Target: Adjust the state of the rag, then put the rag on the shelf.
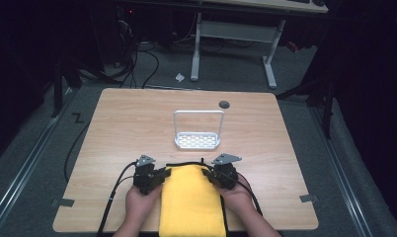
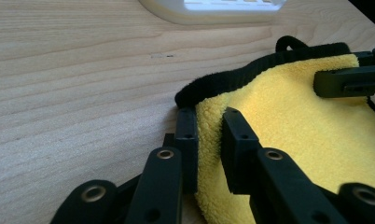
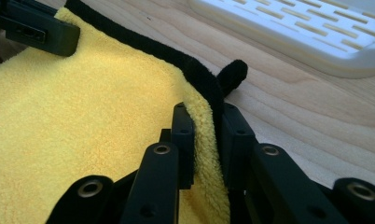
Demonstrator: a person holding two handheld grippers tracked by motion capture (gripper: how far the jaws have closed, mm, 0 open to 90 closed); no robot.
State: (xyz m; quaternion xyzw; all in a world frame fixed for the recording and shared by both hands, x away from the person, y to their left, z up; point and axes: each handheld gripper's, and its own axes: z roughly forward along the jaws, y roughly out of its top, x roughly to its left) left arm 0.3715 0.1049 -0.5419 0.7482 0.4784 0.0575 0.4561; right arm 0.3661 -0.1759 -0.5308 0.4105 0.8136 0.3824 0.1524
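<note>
A yellow towel (image 1: 191,202) with a black trim lies folded at the front of the wooden table (image 1: 132,123) and hangs over its near edge. My left gripper (image 1: 162,177) sits at the towel's far left corner. In the left gripper view my left gripper (image 2: 209,133) has both jaws pressed on the yellow towel (image 2: 288,130) just below the trim. My right gripper (image 1: 207,175) is at the far right corner. In the right gripper view my right gripper (image 3: 205,126) pinches the towel (image 3: 83,121) edge beside a small black loop (image 3: 232,74).
A white slotted rack (image 1: 197,140) with a tall wire handle stands just beyond the towel, mid-table. A dark round spot (image 1: 224,104) marks the table farther back. Past the table's far edge stand a white desk frame (image 1: 236,34) and floor cables.
</note>
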